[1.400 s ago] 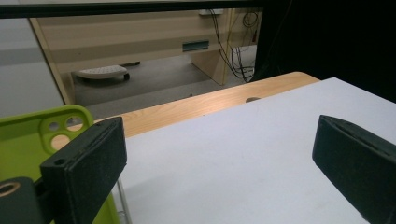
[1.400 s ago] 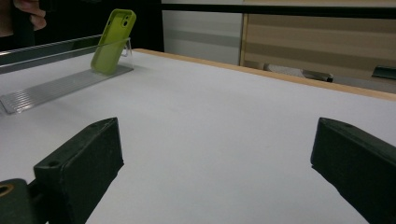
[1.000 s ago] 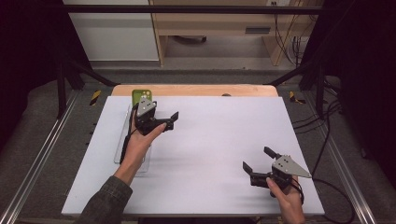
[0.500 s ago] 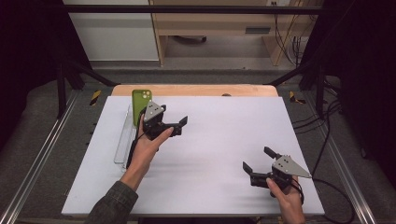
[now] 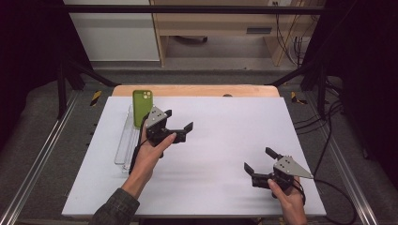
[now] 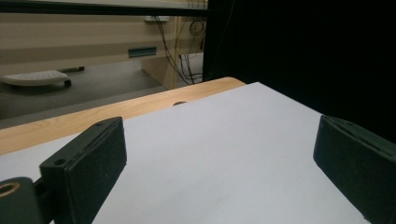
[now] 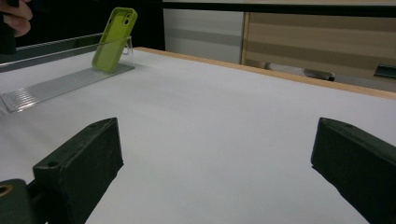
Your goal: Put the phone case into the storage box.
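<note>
While the green phone case (image 5: 141, 107) leans in the clear rack (image 5: 125, 140), the left gripper (image 5: 178, 125) hangs just beside it with jaws apart; the right gripper (image 5: 257, 160), also spread, sits well apart across bare white table (image 5: 225, 136).

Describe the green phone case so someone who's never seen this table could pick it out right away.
Start at the white tabletop and go to its far left corner, where a long clear plastic rack lies along the left edge. At the rack's far end, the lime-green phone case stands propped and leaning back, camera cutout at the top. It is the one brightly coloured thing on the table.
</note>
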A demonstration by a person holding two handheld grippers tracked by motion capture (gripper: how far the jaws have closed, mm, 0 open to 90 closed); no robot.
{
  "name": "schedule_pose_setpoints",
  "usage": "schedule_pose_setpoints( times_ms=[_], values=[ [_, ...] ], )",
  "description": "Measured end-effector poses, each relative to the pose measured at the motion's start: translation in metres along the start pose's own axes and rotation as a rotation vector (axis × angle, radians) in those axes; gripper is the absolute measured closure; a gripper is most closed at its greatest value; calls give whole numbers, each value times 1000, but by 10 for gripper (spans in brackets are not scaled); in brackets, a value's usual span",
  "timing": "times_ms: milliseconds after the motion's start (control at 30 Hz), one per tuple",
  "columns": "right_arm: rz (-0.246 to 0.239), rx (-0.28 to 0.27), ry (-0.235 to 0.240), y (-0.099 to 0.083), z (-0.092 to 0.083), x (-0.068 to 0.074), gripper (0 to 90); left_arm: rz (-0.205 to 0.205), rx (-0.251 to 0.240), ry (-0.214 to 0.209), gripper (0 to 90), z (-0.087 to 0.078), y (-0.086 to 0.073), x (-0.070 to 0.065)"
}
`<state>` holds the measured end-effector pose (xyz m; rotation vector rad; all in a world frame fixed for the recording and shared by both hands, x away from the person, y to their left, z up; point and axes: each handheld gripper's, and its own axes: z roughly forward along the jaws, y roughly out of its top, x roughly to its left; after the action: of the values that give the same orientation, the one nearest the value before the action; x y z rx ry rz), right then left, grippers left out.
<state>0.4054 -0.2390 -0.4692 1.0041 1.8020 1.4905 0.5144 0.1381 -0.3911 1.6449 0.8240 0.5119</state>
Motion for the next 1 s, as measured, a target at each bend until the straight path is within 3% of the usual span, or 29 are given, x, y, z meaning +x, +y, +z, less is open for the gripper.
schedule_pose_setpoints(
  times_ms=[300, 1000],
  values=[
    [4, 2, 3, 0, 0, 0, 21, 24, -24, -7, 24, -16, 6, -3],
    [6, 9, 2, 0, 0, 1, 22, 25, -68, 24, 24, -57, 17, 12]
  ],
)
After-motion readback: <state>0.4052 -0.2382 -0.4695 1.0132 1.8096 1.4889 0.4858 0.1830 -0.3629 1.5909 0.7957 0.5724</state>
